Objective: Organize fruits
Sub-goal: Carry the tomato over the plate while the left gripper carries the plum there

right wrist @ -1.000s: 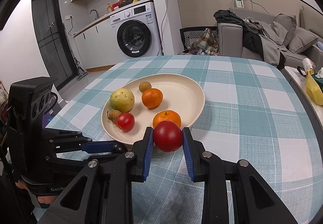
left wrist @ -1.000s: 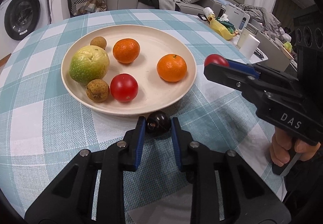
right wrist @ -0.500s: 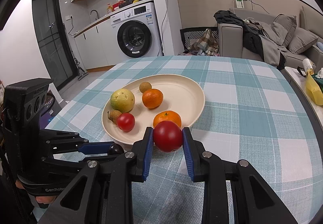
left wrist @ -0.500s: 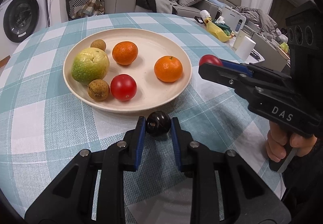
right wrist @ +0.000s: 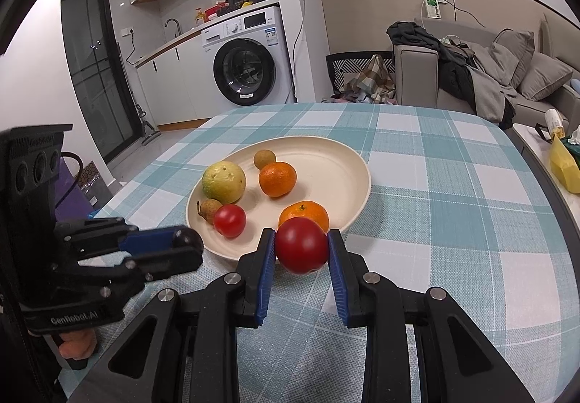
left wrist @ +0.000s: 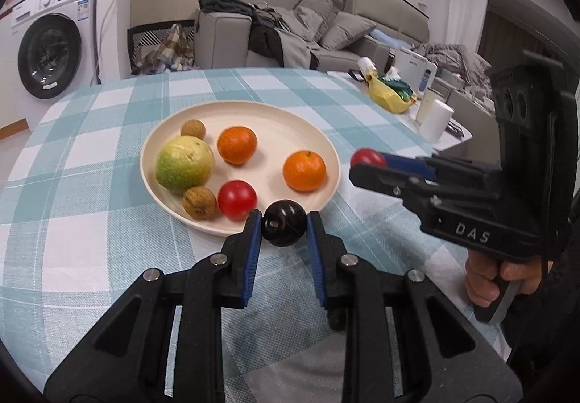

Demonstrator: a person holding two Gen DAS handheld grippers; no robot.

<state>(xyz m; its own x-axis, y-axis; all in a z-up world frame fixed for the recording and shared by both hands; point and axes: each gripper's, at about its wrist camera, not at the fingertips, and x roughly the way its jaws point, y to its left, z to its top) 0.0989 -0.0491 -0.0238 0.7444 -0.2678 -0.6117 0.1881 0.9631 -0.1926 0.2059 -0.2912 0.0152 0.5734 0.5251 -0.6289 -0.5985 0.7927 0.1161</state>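
Left claw [left wrist: 284, 229] clamped on dark plum [left wrist: 284, 227], right claw [right wrist: 301, 249] on red tomato [right wrist: 301, 249].

Both grippers are held low and level, side by side, pointing forward. The left gripper [left wrist: 284, 229] is clamped on something small and dark, the right gripper [right wrist: 301, 247] on something round and red.

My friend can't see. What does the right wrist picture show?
The right gripper holds a red tomato between its blue jaws, at the near rim of a cream plate of fruit on a checked tablecloth. At left, the left gripper holds a dark plum.
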